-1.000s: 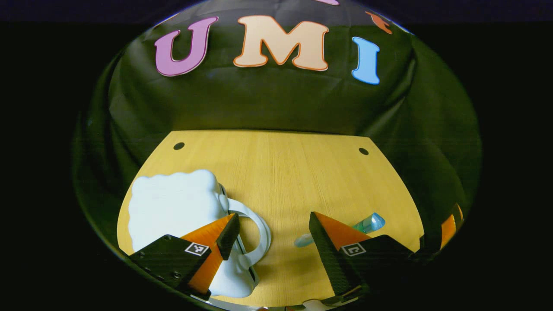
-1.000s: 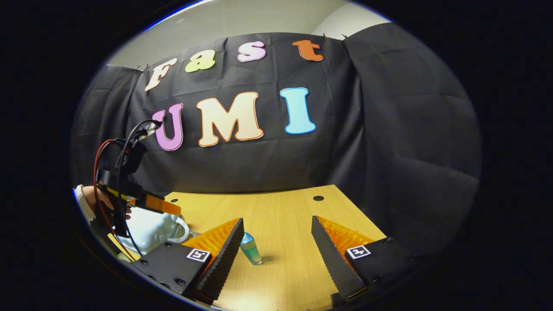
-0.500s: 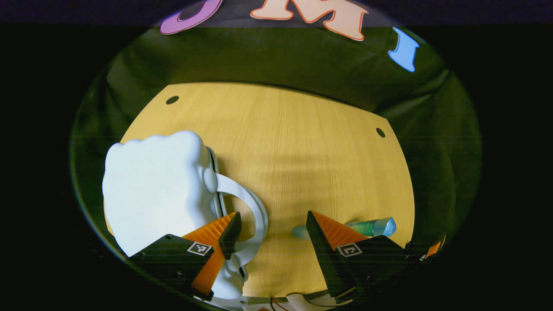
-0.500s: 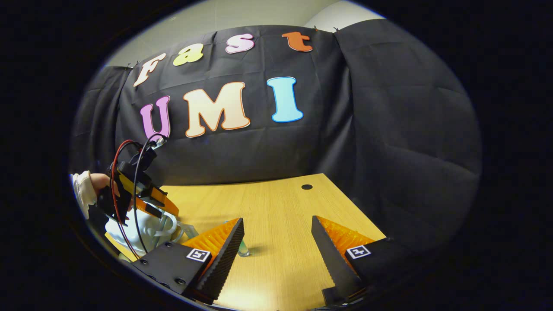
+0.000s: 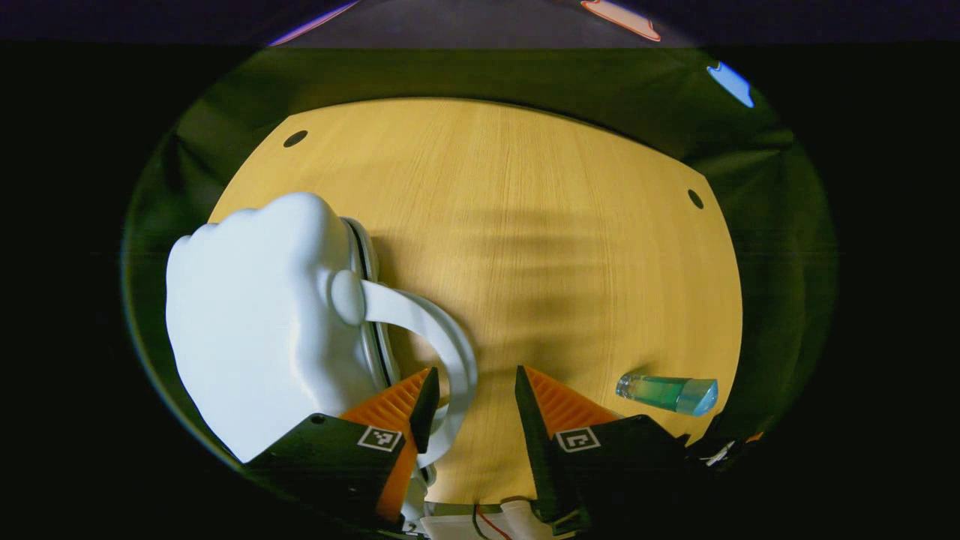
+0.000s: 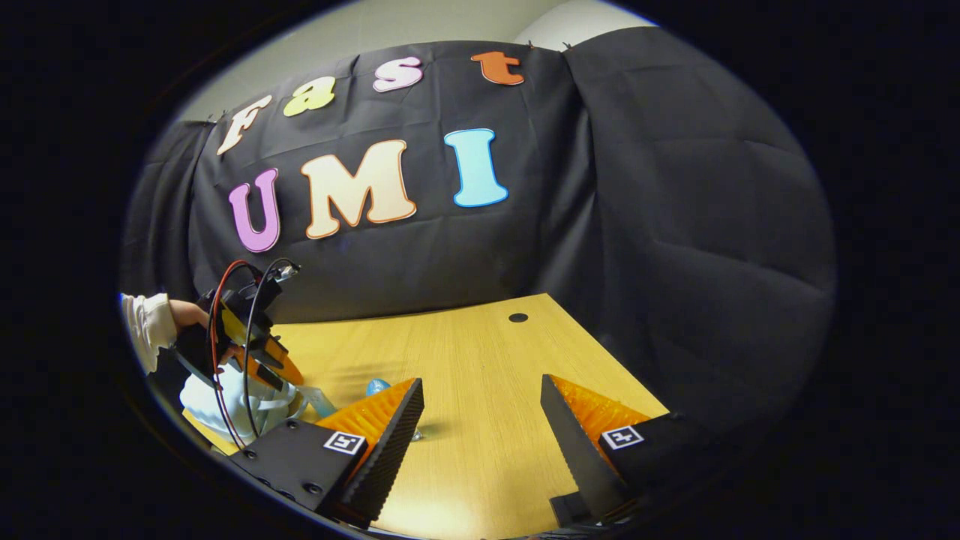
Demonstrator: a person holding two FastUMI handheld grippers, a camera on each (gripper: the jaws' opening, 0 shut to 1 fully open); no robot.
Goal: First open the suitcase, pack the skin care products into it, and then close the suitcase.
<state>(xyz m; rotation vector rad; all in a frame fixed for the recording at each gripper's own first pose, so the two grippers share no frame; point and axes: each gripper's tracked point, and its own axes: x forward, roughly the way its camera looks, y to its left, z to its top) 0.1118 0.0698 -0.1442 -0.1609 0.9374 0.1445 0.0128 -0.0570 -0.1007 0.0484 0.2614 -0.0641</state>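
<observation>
The wooden table (image 5: 555, 225), pale with fine straight grain, spreads ahead of both tongs. To the left of the left gripper (image 5: 471, 394) lies the suitcase (image 5: 255, 315), a smooth, glossy white shell with a lumpy, cloud-like outline, closed. Its curved handle (image 5: 439, 337) arcs between that gripper's narrowed fingers, touching or nearly touching the left one; the jaws have not pressed onto it. A clear, tapered bottle (image 5: 667, 393) of blue-green liquid lies flat just right of it. The right gripper (image 6: 481, 405) hangs wide apart over bare tabletop, holding nothing.
</observation>
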